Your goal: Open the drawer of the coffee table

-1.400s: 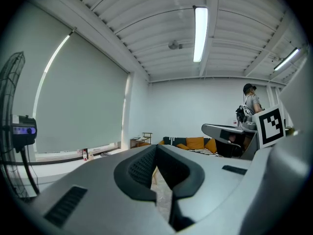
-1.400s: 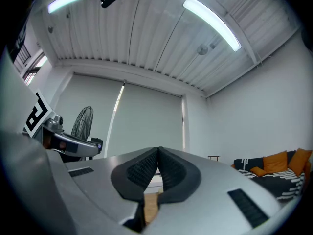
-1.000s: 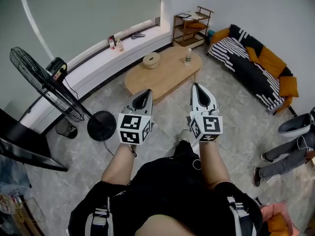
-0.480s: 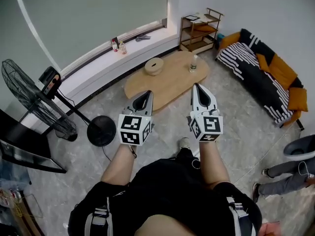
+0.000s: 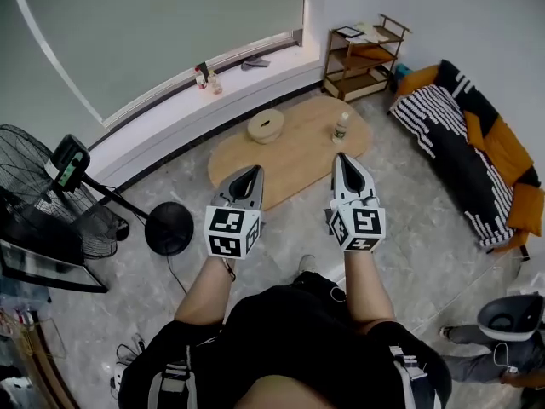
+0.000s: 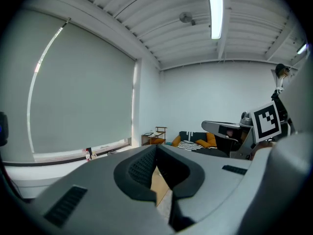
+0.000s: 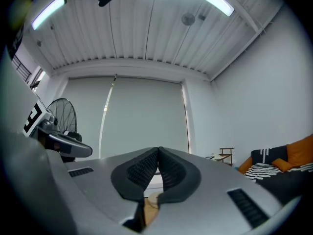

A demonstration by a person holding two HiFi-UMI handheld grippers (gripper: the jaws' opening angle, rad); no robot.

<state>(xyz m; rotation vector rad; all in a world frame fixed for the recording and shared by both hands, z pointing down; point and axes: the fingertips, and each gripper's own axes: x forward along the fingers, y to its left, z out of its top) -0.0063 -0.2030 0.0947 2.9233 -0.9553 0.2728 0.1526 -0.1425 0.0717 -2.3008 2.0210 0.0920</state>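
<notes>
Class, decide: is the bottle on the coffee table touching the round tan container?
Apart. The head view shows bare coffee table between the bottle and the round tan container.

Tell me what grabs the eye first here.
The two grippers, left and right, fill the middle of the head view, both shut and empty, each with a black-and-white marker cube. Just beyond them stands an oval wooden coffee table carrying a round container and a bottle. A striped sofa with orange cushions sits at the right, a black fan at the left.
</notes>
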